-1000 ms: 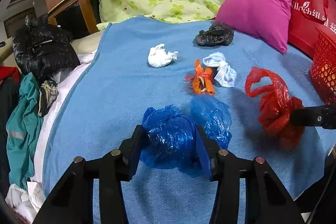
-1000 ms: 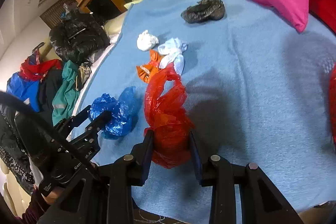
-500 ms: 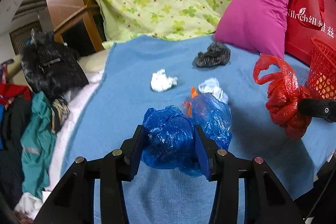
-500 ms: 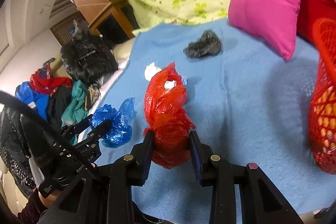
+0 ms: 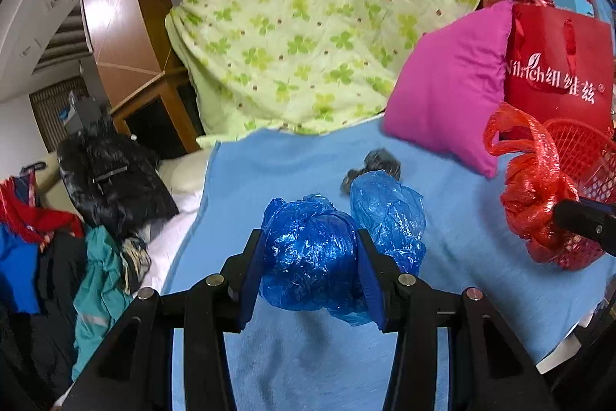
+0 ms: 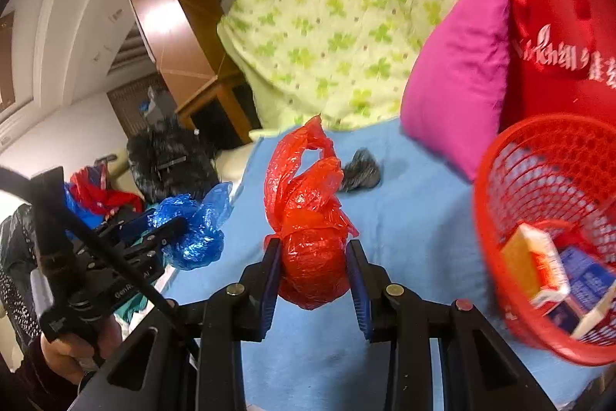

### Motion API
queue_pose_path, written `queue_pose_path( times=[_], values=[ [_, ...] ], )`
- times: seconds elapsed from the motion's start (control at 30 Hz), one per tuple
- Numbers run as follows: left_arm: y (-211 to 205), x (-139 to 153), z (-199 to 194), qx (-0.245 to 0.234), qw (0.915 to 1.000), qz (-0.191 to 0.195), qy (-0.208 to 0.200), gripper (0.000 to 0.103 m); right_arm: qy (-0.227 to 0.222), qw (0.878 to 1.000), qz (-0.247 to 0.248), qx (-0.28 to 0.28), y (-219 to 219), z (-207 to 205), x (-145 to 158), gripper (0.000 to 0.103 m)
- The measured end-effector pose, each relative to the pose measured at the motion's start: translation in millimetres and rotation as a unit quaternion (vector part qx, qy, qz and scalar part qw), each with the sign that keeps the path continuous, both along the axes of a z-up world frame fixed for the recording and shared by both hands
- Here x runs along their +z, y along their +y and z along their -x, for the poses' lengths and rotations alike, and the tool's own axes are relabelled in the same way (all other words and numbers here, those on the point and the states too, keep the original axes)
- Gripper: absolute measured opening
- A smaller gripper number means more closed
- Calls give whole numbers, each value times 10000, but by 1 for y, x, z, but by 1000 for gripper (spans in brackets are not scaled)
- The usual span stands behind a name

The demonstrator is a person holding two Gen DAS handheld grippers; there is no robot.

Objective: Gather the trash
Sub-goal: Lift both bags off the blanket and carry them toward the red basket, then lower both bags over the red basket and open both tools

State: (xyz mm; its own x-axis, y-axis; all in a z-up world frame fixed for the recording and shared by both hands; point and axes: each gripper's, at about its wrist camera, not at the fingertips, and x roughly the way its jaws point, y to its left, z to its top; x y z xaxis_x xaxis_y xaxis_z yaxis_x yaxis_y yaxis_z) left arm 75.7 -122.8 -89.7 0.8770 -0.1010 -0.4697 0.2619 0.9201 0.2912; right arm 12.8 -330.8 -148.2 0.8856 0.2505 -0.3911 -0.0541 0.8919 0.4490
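Closest in: left gripper [image 5: 310,259] pinching a crumpled blue plastic bag [image 5: 308,253] between its fingers [image 5: 252,262], held clear above the bed's blue blanket [image 5: 292,357]. Right gripper [image 6: 312,266] likewise clamped on a knotted red plastic bag [image 6: 308,237], lifted, loose handles standing up. Both tilted a little downward, the left one to the left in the right wrist view. Just right of the red bag: red mesh basket [image 6: 539,156], already holding cartons. Probably best to bring each bag fully over the rim before letting go, red first, with no snagging of handles on the mesh. Farther back: a dark crumpled bag [image 6: 360,172] on the blanket, then a pink pillow [image 5: 446,91].
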Motion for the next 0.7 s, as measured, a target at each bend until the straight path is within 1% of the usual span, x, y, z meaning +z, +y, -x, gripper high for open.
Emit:
queue_pose_path(
  times=[0.17, 0.4, 0.7],
  values=[
    [-19, 20, 10, -105, 9998, 9, -154, 48, -369, 9989, -48, -299, -24, 28, 9, 36],
    [-46, 44, 25, -301, 9987, 34, -419, 48, -731, 9943, -316, -709, -58, 57, 17, 36],
    [-75, 67, 39, -602, 9960, 85, -652, 48, -962, 9891, -500, -996, -79, 72, 22, 36]
  ],
)
